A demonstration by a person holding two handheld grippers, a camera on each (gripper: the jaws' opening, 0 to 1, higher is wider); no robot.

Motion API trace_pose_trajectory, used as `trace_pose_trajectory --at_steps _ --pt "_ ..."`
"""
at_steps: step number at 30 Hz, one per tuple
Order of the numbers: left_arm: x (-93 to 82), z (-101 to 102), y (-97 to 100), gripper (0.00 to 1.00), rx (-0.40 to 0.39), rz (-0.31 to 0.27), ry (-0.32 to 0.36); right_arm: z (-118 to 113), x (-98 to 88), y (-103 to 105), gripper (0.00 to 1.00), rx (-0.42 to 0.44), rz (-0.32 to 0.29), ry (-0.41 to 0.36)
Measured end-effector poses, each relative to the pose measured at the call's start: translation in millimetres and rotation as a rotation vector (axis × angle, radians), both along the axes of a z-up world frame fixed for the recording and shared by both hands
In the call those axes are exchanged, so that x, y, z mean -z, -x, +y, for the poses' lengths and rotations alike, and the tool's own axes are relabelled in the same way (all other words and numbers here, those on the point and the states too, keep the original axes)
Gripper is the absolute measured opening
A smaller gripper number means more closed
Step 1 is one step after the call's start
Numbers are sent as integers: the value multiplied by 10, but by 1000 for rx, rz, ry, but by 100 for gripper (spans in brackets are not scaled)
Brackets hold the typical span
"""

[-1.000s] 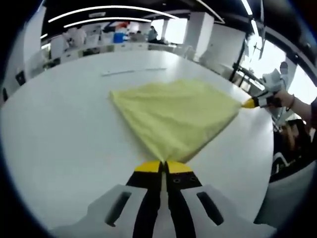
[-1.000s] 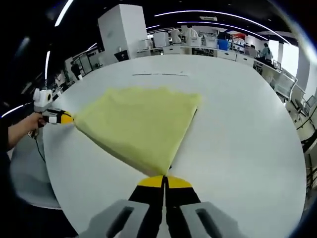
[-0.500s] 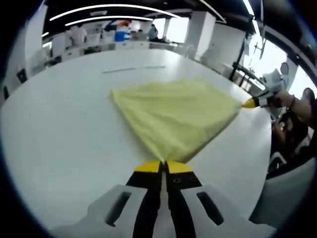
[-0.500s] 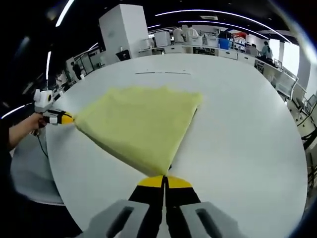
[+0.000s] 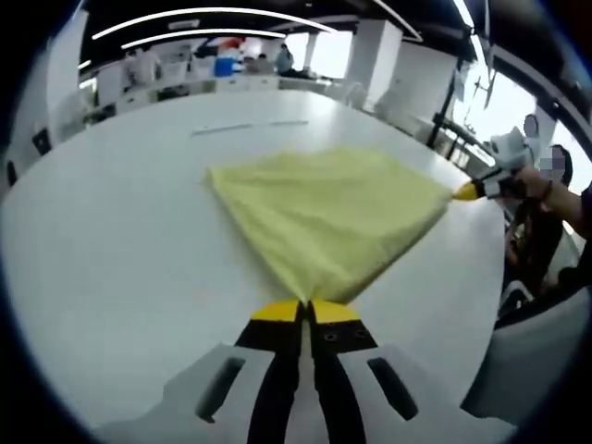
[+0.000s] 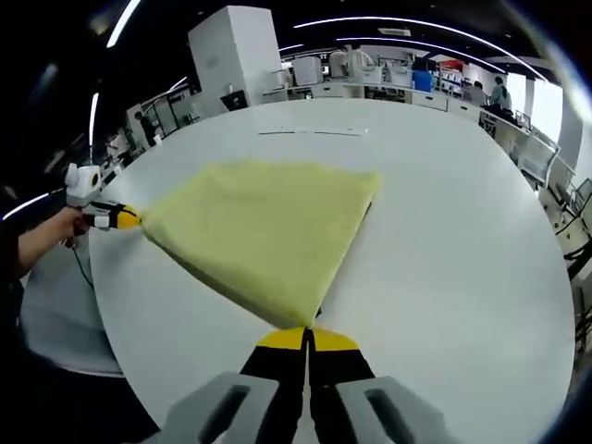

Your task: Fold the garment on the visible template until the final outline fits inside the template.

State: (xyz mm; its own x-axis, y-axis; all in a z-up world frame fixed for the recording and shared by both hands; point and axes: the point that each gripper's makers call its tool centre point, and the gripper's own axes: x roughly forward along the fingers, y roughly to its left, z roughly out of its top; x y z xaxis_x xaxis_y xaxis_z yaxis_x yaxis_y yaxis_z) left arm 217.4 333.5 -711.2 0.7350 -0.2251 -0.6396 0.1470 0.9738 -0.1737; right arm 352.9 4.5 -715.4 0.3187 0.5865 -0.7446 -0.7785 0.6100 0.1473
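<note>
Left gripper view: a corner of the yellow garment [image 5: 328, 217] is pinched between the clenched jaws of the left gripper [image 5: 306, 312], the cloth spread on the white table [image 5: 111, 250]; its far corner is gripped by the right gripper [image 5: 468, 191].

Right gripper view: the garment's near corner is clamped by the right gripper [image 6: 306, 338]; the opposite corner is held by the left gripper [image 6: 125, 218] at the table's edge.

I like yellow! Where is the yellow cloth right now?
The yellow cloth lies spread on the white table, stretched between the left hand-held gripper, shut on one corner, and the right hand-held gripper, shut on another.
</note>
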Motion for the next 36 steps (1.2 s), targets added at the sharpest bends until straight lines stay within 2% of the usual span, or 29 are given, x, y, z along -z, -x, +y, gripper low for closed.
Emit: trace_pose_trajectory --at_steps 7,11,12,19,28,36 --pt "2 9 17 3 -17 3 17 8 3 -9 0 18 4 -2" --pt "-12 27 38 12 -40 0 28 13 -15 -30 3 68 23 -20" --pt "-20 34 42 14 -47 -2 30 17 -27 -40 6 76 22 -26" --pt "-141 31 71 34 -71 -11 41 84 -181 -39 45 92 -2 -41" --pt "-435 19 77 66 -94 -69 33 221 -424 47 75 69 -32 -81" --pt "-691 -105 184 80 -102 -107 36 342 -753 192 89 52 -63 -168"
